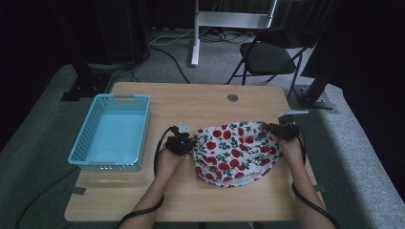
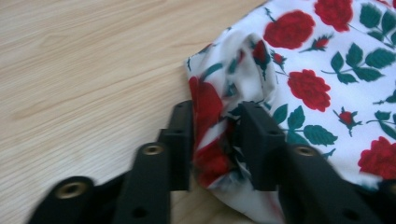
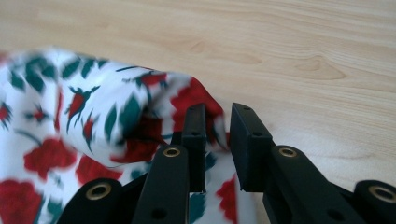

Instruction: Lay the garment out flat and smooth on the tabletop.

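From the high view, a white cloth (image 1: pixel 235 151) printed with red roses and green leaves lies rumpled on the wooden table (image 1: pixel 143 191), right of a light blue basket (image 1: pixel 113 132), with the left gripper (image 1: pixel 187 141) at its left edge and the right gripper (image 1: pixel 278 130) at its right edge. In the left gripper view a bunched fold of the cloth (image 2: pixel 299 79) sits between the parted jaws, which stand loose around it. In the right gripper view the jaws are likewise apart with a gap showing, the cloth's (image 3: pixel 93 126) corner fold lying between them; no writing can be read anywhere.

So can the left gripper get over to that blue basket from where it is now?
Probably yes. The left gripper sits at the floral cloth's left edge, and the table between it and the blue basket is bare. Cloth lies between its jaws, though.
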Demonstrator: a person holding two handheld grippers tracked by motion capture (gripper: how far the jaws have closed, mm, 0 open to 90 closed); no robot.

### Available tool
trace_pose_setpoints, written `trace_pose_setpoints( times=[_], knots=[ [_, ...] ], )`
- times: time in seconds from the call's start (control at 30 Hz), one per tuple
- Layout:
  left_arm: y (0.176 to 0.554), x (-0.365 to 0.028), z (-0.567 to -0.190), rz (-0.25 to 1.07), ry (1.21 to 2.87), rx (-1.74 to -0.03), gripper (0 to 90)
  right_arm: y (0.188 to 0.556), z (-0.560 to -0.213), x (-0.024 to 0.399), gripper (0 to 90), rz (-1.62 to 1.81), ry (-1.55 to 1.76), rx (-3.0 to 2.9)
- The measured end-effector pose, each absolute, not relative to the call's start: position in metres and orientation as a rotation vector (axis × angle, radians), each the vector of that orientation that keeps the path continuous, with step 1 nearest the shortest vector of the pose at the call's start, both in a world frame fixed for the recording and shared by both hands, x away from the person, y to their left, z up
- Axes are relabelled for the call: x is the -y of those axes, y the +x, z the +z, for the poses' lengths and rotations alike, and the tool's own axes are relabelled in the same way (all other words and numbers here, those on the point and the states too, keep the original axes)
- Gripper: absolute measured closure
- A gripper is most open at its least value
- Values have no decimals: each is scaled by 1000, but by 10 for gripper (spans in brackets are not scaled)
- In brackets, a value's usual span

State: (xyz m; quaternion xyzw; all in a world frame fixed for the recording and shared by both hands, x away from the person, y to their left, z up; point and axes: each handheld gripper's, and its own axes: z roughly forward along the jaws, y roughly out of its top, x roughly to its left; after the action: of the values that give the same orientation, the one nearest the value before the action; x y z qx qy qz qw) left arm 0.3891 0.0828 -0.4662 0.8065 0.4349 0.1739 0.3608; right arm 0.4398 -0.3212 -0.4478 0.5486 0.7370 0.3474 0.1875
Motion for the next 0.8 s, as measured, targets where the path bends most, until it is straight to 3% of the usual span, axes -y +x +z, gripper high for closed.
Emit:
trace_pose_setpoints(
  times=[0.07,0.17,0.33,0.47,0.7,0.8],
  knots=[
    [389,-90,-464,444,2041,-1169,543,442,-446,322,610,1005,1570,-2054],
    [381,-98,-456,389,1985,-1109,410,435,-448,317,506,1037,1564,-2076],
    [355,-86,-455,285,2090,-920,318,424,-458,313,426,1039,1558,-2162],
    [335,-73,-461,258,2182,-799,313,411,-467,315,423,1019,1530,-2207],
    [326,-54,-473,236,2318,-669,316,396,-471,315,552,1013,1469,-2305],
    [327,-53,-474,278,2333,-668,425,392,-472,312,645,978,1405,-2339]
  ],
)
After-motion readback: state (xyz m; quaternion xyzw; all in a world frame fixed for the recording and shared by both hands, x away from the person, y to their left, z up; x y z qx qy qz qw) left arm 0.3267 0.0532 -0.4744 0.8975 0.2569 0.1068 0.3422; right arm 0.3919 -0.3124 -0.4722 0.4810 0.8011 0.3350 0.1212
